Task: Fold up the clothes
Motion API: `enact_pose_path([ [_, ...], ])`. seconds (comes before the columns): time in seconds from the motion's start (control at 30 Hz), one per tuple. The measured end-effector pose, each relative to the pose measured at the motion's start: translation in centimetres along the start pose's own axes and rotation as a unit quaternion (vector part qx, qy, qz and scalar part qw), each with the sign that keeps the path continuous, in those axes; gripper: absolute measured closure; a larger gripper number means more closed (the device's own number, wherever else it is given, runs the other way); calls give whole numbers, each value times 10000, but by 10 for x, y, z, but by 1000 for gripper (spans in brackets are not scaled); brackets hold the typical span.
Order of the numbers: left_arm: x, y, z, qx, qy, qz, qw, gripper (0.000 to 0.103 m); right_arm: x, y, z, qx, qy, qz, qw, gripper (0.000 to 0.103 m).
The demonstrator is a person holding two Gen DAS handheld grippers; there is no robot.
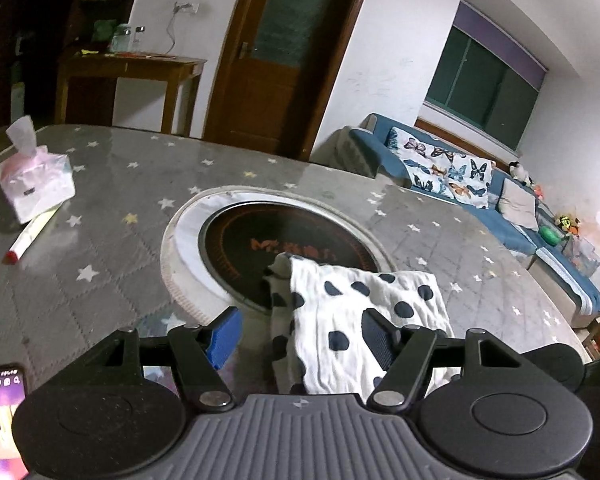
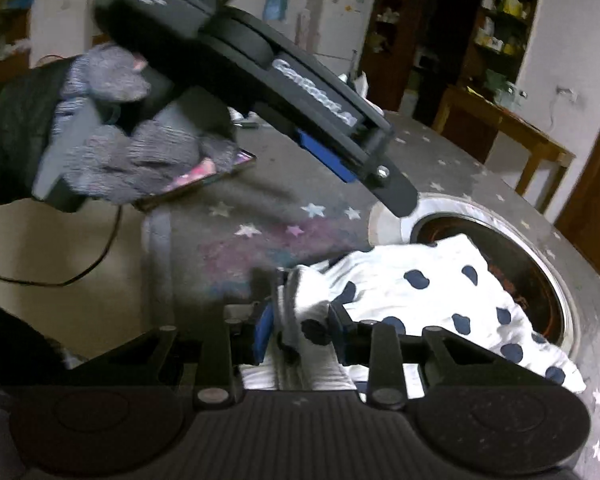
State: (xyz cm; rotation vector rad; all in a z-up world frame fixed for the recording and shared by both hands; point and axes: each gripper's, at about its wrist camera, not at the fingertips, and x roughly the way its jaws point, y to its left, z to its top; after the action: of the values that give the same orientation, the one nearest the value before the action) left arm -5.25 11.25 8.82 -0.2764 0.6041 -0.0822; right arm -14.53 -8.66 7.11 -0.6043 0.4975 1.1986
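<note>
My right gripper (image 2: 300, 332) pinches the spotted garment's (image 2: 420, 288) grey-trimmed edge on the starry table (image 2: 260, 216); left gripper (image 1: 300, 340) gapes over it, so I should draw the fold flat and square.

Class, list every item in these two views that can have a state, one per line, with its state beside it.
Spotted garment: folded, lying partly over the round inset.
Left tool: open, its fingers either side of the garment.
Right tool: shut on the garment's edge.
Phone: screen lit.
Tissue pack: open, one tissue sticking up.
Door: closed.
</note>
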Motion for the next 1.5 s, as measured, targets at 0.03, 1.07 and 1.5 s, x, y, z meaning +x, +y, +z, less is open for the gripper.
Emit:
enact_pose_path([
  [0.03,-1,1,-1,-14,6,2,10000,33,1,-1,0,35,1,-19,10000,76],
  [1.07,-5,18,-50,-845,1095,-659,9882,36,-11,4,-12,67,-71,-333,9994,64],
  [1.5,-14,8,-43,-844,1001,-1053,9858,96,-11,11,-14,-19,-182,-435,9989,63],
])
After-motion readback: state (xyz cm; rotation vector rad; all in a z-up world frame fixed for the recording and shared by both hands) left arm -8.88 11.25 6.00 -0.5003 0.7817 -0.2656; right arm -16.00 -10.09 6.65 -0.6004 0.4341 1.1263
